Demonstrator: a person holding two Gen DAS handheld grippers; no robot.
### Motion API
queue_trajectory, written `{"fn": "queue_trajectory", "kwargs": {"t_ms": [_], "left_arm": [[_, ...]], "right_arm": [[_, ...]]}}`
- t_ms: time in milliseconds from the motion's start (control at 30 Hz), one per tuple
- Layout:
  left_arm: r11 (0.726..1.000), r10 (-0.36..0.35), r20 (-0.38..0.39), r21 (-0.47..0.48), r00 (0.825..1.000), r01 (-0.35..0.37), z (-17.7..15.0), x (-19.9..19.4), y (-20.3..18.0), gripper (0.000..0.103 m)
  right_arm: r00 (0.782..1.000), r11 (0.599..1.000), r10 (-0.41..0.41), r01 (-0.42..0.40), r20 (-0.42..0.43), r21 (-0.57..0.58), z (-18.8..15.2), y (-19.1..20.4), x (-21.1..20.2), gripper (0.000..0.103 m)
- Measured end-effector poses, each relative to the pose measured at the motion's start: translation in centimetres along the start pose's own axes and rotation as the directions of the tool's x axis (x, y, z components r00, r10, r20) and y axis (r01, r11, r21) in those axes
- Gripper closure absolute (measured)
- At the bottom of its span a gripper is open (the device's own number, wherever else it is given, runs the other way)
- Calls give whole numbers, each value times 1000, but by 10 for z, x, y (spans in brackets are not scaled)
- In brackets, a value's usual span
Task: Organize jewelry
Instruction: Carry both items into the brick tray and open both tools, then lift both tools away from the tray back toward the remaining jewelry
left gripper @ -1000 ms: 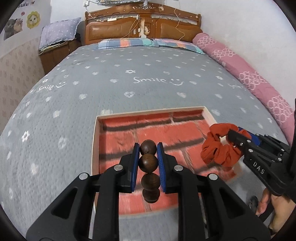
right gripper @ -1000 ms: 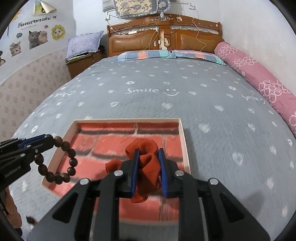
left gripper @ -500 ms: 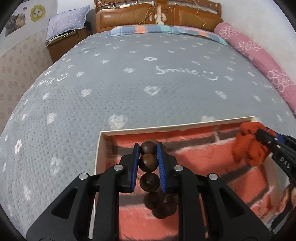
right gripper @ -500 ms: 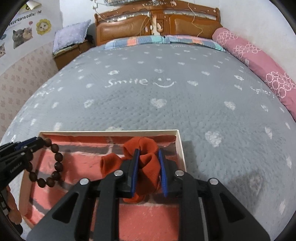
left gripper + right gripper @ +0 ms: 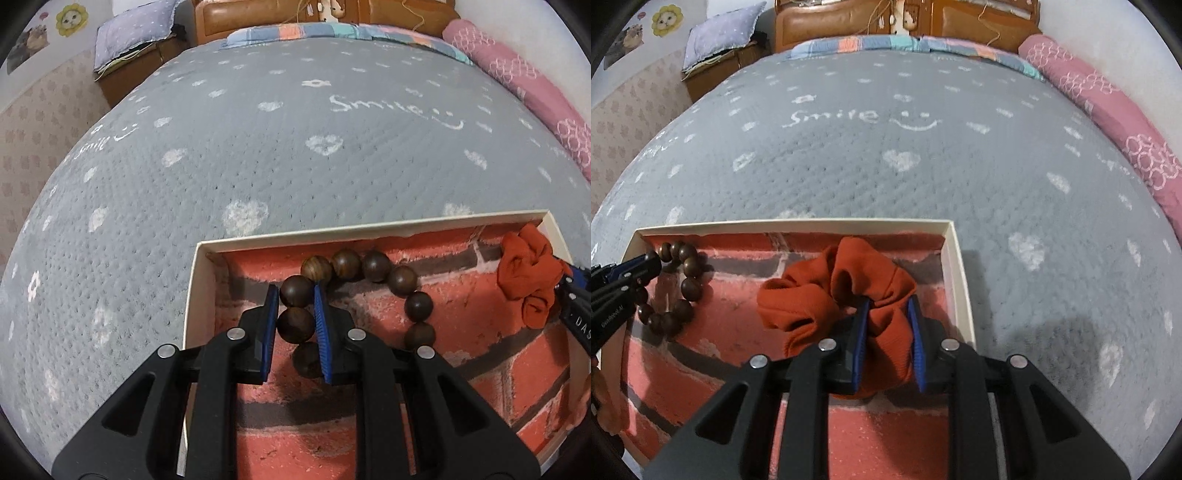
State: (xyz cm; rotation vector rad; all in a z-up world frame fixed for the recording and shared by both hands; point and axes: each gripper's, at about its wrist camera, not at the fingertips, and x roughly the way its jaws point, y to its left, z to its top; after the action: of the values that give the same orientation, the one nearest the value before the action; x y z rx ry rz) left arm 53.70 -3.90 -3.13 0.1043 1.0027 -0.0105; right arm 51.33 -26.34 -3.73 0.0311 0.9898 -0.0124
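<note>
Both claws are down inside the tray (image 5: 373, 229), a shallow cream-walled box with a red brick-pattern floor, sitting on the grey bedspread (image 5: 258, 147) with its white hearts and "Smile" lettering.

The left gripper (image 5: 295, 295) has its blue-padded fingers pinched nearly together on the bead bracelet (image 5: 369, 266), two dark wooden beads clamped between the pads. The rest of the strand curls out to the right of the fingers and lies on the tray floor in the far left part of the tray, close to the far wall. From the right wrist view the bracelet (image 5: 683, 280) shows as a loop resting on the brick pattern, with the left gripper's tip (image 5: 652, 264) right at its top beads.

Over on the other side, the right gripper (image 5: 888, 306) is clamped on the orange scrunchie (image 5: 834, 288), a thick fold of the fabric squeezed between the two blue pads. The free folds of the scrunchie bulge out ahead and to the left of the fingers, sitting in the far right corner of the tray, close to the far and right walls; whether the fabric touches the floor I cannot tell. In the left wrist view the scrunchie (image 5: 524, 273) shows at the tray's right end, well apart from the beads.

A pink bolster (image 5: 1108, 110) runs along the bed's right edge.
</note>
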Motion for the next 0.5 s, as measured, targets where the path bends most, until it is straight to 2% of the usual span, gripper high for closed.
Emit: {"fn": "queue_trajectory", "kwargs": {"t_ms": [167,233,267,333,400,467,500], "left_arm": [[1000,1,-26,9,1000,-1,-1,6,-1,84],[1000,15,-35,17,999,-14,-1,8,-3,80],[1000,16,-38,18,999,-16,-1,7,-3,77],[1000,14,-30,16,999,-13,-1,4,-3,53],[1000,23,-7,22,1000,-23,-2,-2,-4,48],[999,21,-6,40,1000,-21,-2,-10,-6,43],[999,21,-1,45,1000,-21,-3,-14,-6,36]], "right_arm": [[1000,1000,-6,6,-15,-2,-1,0,2,78],[1000,1000,1,-1,-30,3,-1,-1,5,76],[999,1000,2,-2,-32,2,0,-1,5,73],[999,1000,0,0,-40,5,0,-3,4,70],[999,1000,-4,4,-38,9,0,-5,1,67],[999,999,28,-28,-39,22,-1,-8,-7,60],[998,998,54,-52,-40,34,-1,-9,-13,57]]}}
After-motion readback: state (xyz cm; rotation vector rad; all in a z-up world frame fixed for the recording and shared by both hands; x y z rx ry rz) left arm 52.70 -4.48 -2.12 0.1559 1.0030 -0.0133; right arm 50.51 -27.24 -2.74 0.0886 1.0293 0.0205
